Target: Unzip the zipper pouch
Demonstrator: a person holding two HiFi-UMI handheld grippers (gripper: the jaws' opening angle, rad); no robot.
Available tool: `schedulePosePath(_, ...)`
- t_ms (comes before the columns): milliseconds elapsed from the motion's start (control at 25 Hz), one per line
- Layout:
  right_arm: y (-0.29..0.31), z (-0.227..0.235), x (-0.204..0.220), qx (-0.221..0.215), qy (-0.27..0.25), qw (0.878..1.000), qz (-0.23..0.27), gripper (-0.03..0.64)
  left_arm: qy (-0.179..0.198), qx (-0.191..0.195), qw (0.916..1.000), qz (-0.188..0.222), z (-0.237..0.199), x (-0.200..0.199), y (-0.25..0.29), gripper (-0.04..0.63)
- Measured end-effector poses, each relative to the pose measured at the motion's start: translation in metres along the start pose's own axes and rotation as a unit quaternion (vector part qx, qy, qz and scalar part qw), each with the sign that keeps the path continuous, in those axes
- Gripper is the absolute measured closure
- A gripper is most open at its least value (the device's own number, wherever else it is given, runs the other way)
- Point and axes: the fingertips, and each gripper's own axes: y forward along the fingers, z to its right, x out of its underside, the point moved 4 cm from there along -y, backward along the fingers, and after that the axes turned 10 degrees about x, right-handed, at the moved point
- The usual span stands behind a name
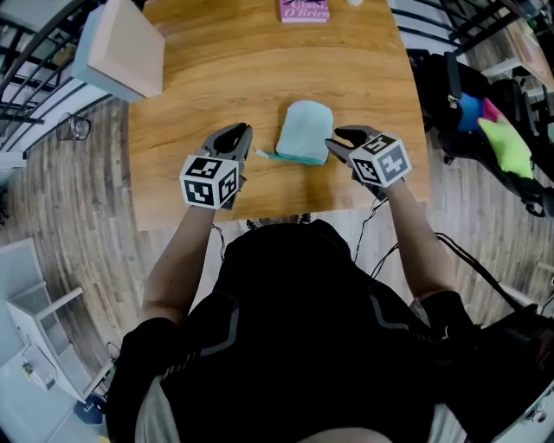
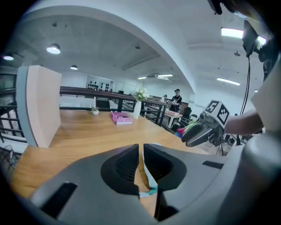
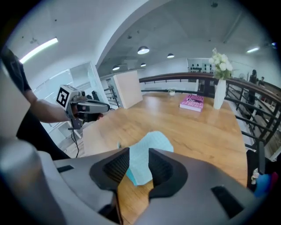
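A light teal zipper pouch [image 1: 305, 130] lies flat on the wooden table [image 1: 208, 86] near its front edge, with a teal zipper tail [image 1: 265, 156] sticking out at its lower left. My left gripper [image 1: 242, 132] hovers to the left of that tail, its jaws shut with nothing between them. In the left gripper view the gripper [image 2: 141, 147] has the pouch's edge [image 2: 148, 176] below it. My right gripper [image 1: 338, 138] hangs at the pouch's lower right corner, open. In the right gripper view the pouch [image 3: 153, 141] shows through the gripper's [image 3: 139, 151] gap, untouched.
A pink book [image 1: 304, 10] lies at the table's far edge beside a white vase with flowers [image 3: 218, 94]. A tall beige box [image 1: 125, 48] stands at the far left corner. Bags [image 1: 493, 130] sit on the floor to the right.
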Motion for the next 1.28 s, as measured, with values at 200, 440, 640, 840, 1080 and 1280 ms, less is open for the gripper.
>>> schedulePosePath(200,-0.047,0.011,-0.051,0.043,0.017,0.995,0.083,0.471,0.03,-0.003,0.9978,0.059,-0.003,-0.053,-0.027,0.558)
schedulePosePath(440,-0.111,0.014,-0.103,0.085,0.035,0.978,0.186,0.472,0.084,-0.013,0.9916,0.098,0.009,-0.104,-0.061,0.551)
schedulePosePath(640,-0.154,0.01,-0.136,0.111,0.039,0.962,0.247,0.476,0.094,0.005,0.9854,0.142,0.025,-0.144,-0.09,0.546)
schedulePosePath(840,-0.19,0.001,-0.164,0.129,0.039,0.942,0.308,0.516,0.119,-0.008,0.979,0.165,0.034,-0.171,-0.111,0.546)
schedulePosePath(1080,-0.216,-0.01,-0.185,0.152,0.034,0.921,0.358,0.606,0.105,-0.009,0.9754,0.194,0.037,-0.184,-0.126,0.549)
schedulePosePath(1280,-0.225,-0.011,-0.19,0.174,0.033,0.913,0.367,0.607,0.108,-0.027,0.9684,0.223,0.041,-0.195,-0.136,0.561)
